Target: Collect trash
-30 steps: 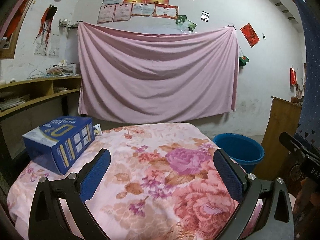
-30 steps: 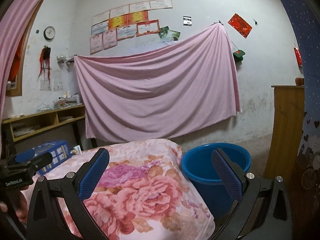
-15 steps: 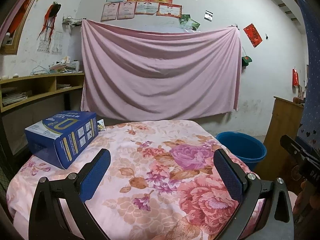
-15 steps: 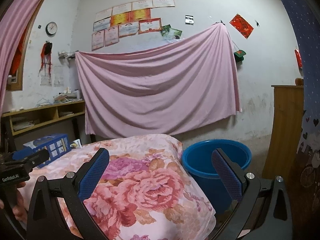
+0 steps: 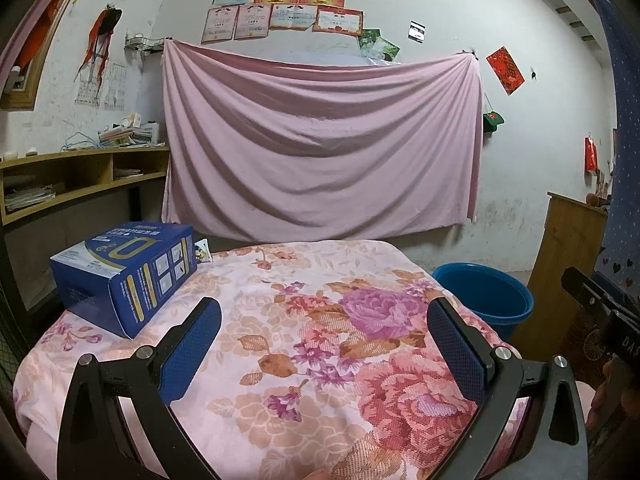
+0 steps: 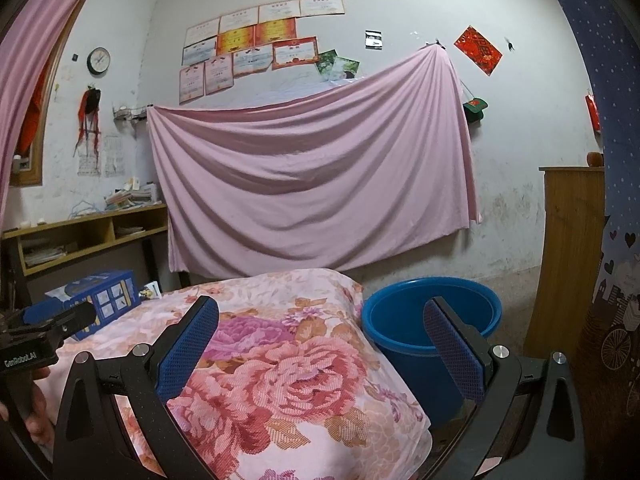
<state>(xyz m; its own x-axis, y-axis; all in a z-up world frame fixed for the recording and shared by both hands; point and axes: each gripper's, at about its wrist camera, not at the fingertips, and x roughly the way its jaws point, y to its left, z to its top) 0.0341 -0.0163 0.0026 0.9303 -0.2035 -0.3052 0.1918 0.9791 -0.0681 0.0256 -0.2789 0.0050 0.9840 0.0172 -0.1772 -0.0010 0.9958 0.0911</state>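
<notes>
1. Left gripper (image 5: 324,344), nearest the lens in the left wrist view: both blue pads are spread wide over the floral cloth (image 5: 328,360) and nothing is held between them

2. Right gripper (image 6: 320,344), seen in the right wrist view: its jaws are likewise wide apart and empty, held over the near right corner of the covered table, with the blue bucket (image 6: 400,344) framed behind its right pad

3. Blue carton (image 5: 124,276), judged to be the trash to be collected: it lies on its side at the far left of the cloth, well apart from both grippers. A small packet (image 5: 202,250) is propped just beside its far end; whether they touch cannot be told

4. Step in hand, as judged: the carton is to be approached by the left gripper. The jaws should be kept fully spread, lined up across the carton's narrower faces and closed squarely, so that the light box is neither crushed nor pushed across the soft cloth

5. The bucket stands on the floor just beside the table's right edge, its mouth open; it is taken as the likely receptacle

6. Farthest back, a pink sheet (image 5: 320,148) is hung across the wall
</notes>
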